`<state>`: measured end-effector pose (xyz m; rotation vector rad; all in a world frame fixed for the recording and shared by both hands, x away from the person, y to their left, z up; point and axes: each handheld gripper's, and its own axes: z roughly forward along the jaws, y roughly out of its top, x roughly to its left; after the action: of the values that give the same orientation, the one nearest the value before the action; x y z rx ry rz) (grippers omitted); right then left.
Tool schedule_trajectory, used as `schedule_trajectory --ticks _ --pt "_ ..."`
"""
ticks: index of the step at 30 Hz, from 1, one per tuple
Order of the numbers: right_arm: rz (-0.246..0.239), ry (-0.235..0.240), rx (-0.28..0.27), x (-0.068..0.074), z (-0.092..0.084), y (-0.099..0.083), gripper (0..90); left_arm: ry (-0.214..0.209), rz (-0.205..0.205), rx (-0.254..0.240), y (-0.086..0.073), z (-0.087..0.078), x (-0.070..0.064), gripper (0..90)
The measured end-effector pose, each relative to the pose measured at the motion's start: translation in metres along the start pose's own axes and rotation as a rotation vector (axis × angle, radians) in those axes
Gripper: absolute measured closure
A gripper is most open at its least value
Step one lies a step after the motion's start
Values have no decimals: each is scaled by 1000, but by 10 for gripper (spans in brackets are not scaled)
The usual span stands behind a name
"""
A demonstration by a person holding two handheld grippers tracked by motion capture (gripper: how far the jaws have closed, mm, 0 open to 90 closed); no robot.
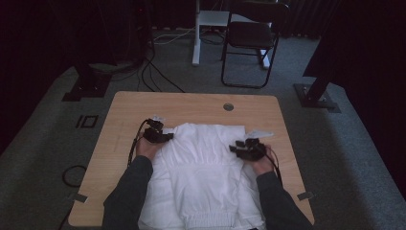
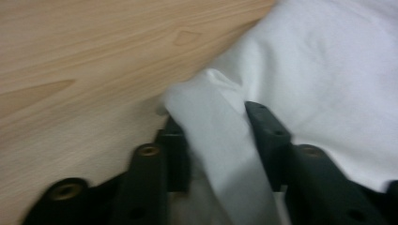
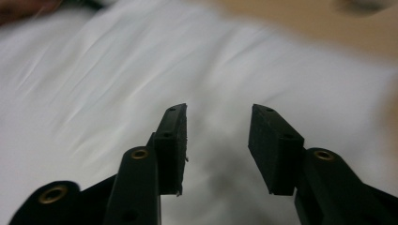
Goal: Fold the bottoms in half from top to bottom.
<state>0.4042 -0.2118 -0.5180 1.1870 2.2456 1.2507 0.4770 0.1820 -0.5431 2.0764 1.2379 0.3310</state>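
Your left gripper (image 2: 213,140) pinches a fold at the left far corner of the white padded jacket (image 1: 201,167), which lies flat mid-tabletop (image 1: 124,110). Your right gripper (image 3: 218,140) hovers half open over the cloth, empty. The smooth, puffy fabric could slip free if you pull unevenly.

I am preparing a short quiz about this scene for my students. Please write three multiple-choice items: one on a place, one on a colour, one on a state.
1. Where does the white garment lie?
A. on the wooden table
B. on the chair
C. on the floor

2. What colour are the jaws of the grippers?
A. red
B. black
C. yellow

3. What is between the jaws of the left gripper?
A. nothing
B. a cable
C. a fold of the garment

Answers: 1 A, the high view shows it spread on the tabletop; 2 B, both gripper views show black jaws; 3 C, white cloth runs between them.
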Motion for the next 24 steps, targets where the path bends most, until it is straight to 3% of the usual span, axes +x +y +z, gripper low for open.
schedule_trajectory --ticks 3,6,8,9,13,15,18,20,23,24 --pt "101 -41 20 -37 11 21 408 -11 -7 1 0 0 0 719" --pt "169 -75 44 -65 30 31 329 -17 -5 -7 -1 1 1 723" --pt "196 -53 90 -75 44 33 280 -26 -12 -11 -1 1 2 723" --pt "179 -63 116 -78 54 33 269 -27 -12 -12 -1 1 2 723" --pt "189 -74 182 -81 69 30 229 -28 -14 -15 -2 0 2 723" --pt "166 -82 196 -78 72 29 228 -27 -15 -15 -2 1 2 722" --pt "132 -87 211 -71 75 27 269 -24 -19 -13 -1 1 2 722" --pt "69 -124 230 -64 76 27 339 -23 -23 -11 -1 1 2 722" --pt "64 -88 237 -59 74 29 688 -27 -39 -7 -1 0 2 729" --pt "68 -82 247 -58 74 30 765 -30 -50 -8 -1 0 2 735"
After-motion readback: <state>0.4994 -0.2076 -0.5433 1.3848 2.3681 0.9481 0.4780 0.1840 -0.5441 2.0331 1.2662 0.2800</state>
